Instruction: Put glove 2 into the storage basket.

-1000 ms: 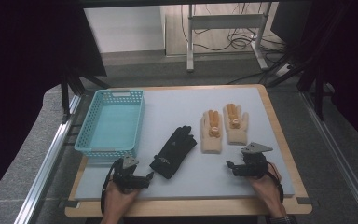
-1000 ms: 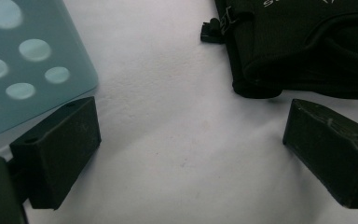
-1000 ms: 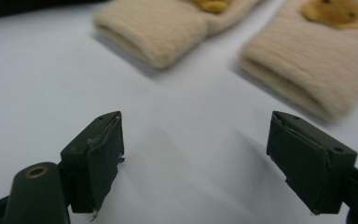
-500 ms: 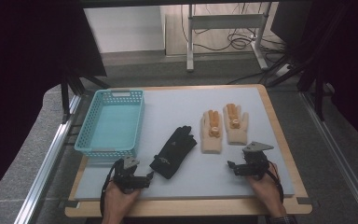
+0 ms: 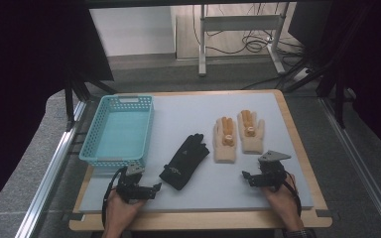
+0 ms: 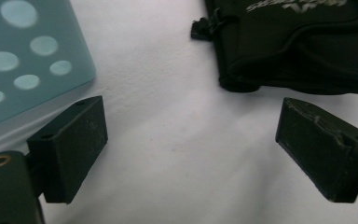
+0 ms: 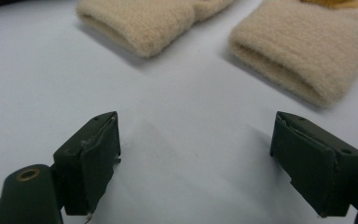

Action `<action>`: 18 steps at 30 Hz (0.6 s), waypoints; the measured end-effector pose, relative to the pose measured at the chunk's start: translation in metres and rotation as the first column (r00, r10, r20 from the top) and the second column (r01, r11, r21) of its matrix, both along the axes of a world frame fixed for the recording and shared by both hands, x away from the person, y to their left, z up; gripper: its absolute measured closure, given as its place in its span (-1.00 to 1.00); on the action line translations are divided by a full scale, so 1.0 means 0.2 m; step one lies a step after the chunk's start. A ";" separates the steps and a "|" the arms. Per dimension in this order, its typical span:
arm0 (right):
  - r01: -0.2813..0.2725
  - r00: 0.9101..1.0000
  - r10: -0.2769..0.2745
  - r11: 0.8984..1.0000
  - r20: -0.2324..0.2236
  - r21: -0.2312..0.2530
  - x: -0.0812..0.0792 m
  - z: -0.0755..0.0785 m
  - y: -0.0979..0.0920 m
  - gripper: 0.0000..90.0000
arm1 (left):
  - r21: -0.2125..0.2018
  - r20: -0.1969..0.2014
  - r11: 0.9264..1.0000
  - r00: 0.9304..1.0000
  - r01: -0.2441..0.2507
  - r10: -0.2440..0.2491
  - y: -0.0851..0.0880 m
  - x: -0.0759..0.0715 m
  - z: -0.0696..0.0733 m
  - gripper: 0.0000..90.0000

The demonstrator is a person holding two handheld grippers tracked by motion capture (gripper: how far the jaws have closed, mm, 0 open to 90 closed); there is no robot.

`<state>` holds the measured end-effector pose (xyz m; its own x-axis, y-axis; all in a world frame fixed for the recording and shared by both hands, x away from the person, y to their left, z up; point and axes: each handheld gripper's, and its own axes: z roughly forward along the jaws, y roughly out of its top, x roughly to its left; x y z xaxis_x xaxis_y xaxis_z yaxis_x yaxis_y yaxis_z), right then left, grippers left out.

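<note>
A black glove (image 5: 186, 161) lies flat in the middle of the white mat, its cuff (image 6: 298, 42) just beyond my left gripper's right jaw. My left gripper (image 5: 154, 188) (image 6: 191, 116) rests low at the front left, open; its jaws have just been closing slightly with nothing between them. Two beige knit gloves (image 5: 225, 141) (image 5: 250, 131) with orange fingers lie side by side to the right. Their cuffs (image 7: 140, 18) (image 7: 298, 51) face my right gripper (image 5: 246, 177) (image 7: 196, 126), which is open over bare mat a short way in front of them.
A turquoise perforated basket (image 5: 116, 158) stands at the left of the mat, its near corner (image 6: 28, 56) close to my left gripper's left jaw. The mat lies on a wooden board (image 5: 297, 148). Metal rails run along both sides of the table.
</note>
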<state>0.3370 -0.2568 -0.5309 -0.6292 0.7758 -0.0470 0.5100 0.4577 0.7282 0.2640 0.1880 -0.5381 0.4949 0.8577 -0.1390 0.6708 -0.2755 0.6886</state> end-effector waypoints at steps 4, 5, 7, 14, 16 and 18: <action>0.000 1.000 0.000 1.000 0.000 0.000 0.00 0.00 0.00 -0.65 | 0.016 0.017 0.999 0.999 0.035 -0.035 -0.03 -0.02 0.04 -0.87; 0.000 1.000 0.000 1.000 0.001 0.000 0.00 0.00 0.00 -0.65 | 0.018 0.018 0.999 0.999 0.045 -0.045 -0.05 -0.01 0.05 -0.88; 0.000 1.000 0.000 1.000 0.001 0.000 0.00 0.00 0.00 -0.65 | 0.014 0.021 0.997 0.997 0.069 -0.070 -0.08 -0.01 0.08 -0.90; 0.000 1.000 0.000 1.000 0.001 0.000 0.00 0.00 0.00 -0.65 | 0.021 0.026 0.990 0.990 0.139 -0.139 -0.23 0.07 0.15 -0.96; 0.000 1.000 0.000 1.000 0.001 0.000 0.00 0.00 0.00 -0.65 | 0.030 0.026 0.988 0.988 0.149 -0.150 -0.27 0.09 0.16 -0.97; 0.000 1.000 0.000 1.000 0.001 0.001 0.00 0.00 0.00 -0.65 | 0.043 0.021 0.987 0.987 0.158 -0.159 -0.32 0.13 0.17 -0.97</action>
<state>0.3370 -0.2569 -0.5310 -0.6293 0.7758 -0.0472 0.5092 0.4574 0.7290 0.2896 0.1249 -0.5048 0.6276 0.7731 -0.0918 0.5997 -0.4050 0.6902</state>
